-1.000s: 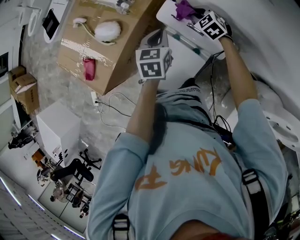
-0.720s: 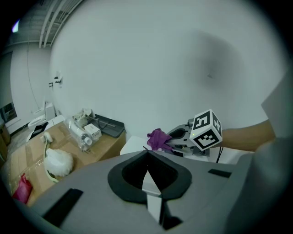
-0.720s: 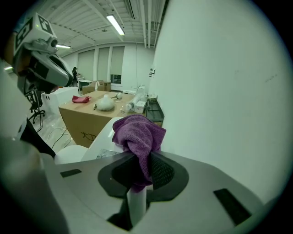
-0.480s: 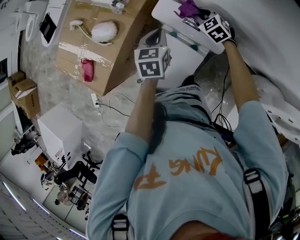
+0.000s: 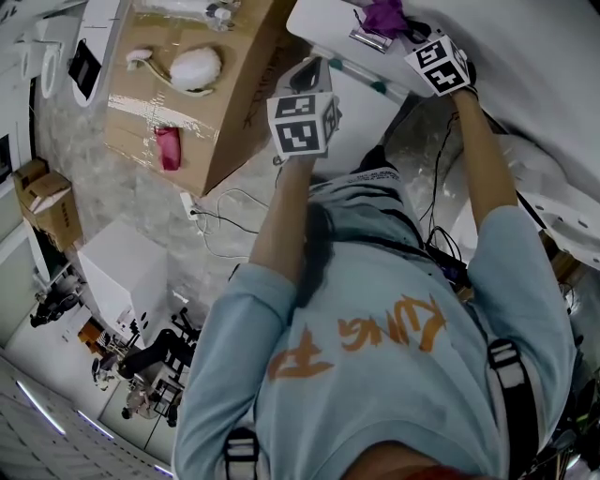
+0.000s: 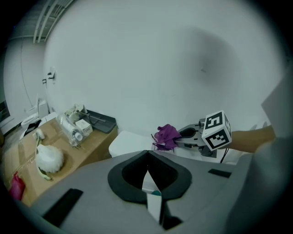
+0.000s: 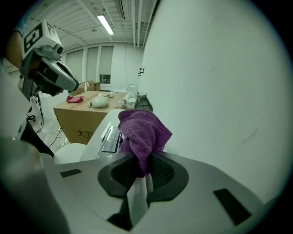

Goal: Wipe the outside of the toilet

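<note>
Filling most of both tongs views is a big plain white wall (image 7: 219,91). From the head view, a person's light blue shirt (image 5: 375,356) hides much of the floor and most of the white toilet (image 5: 323,23). Only the toilet's flat tank top shows well, and it is cut off at the top edge there.

Just beside the tank stands a big brown cardboard box (image 5: 216,112), so that side has little room. The tank's far edge sits close to the wall.

The left tongs (image 5: 317,64) are up in the open air between the box and the tank. They are clenched tight with nothing in them (image 6: 149,183).

The right tongs (image 5: 398,33) reach over the tank top. They are grasping a crumpled purple cloth (image 7: 142,130). The cloth sticks up out of the tongs, over the tank top and near the wall. I cannot tell if it touches the tank.

On the box lie a fluffy white ball (image 5: 195,66) and a small pink thing (image 5: 169,147), too small to make out.
</note>
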Available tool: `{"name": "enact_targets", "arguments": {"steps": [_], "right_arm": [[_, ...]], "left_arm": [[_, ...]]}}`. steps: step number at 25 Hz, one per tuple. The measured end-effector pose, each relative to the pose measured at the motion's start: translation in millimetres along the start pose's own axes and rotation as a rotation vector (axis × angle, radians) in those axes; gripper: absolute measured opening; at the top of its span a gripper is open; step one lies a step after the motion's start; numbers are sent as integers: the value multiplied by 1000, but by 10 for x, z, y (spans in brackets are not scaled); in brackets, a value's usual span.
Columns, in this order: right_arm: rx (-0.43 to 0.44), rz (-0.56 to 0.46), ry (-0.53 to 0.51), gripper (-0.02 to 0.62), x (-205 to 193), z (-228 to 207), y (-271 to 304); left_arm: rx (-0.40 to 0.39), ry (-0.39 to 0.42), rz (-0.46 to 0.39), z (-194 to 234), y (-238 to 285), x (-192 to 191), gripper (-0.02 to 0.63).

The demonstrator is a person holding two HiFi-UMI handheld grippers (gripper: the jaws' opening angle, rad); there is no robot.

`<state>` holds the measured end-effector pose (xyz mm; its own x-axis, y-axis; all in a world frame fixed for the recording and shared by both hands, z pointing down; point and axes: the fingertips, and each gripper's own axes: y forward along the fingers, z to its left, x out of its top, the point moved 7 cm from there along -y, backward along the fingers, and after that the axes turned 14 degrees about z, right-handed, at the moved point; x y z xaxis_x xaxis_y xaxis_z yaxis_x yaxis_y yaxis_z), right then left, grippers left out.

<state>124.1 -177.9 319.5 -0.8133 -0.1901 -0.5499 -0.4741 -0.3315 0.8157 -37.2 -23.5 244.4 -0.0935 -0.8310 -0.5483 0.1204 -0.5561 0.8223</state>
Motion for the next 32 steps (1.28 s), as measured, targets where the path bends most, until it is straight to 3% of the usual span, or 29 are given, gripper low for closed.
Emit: {"name": "enact_targets", "arguments": {"steps": [9,20,32], "right_arm": [[-64,2,35,66,-382,88,-203],[-81,1,101,64,-659,173,-393],[-79,15,192,66,-990,233,-585]], "left_arm": [[-40,45,32,-209,112,-15,25],[-74,86,56,-387,185,-58,25],[-83,64,77,-329,239,-164,25]]}}
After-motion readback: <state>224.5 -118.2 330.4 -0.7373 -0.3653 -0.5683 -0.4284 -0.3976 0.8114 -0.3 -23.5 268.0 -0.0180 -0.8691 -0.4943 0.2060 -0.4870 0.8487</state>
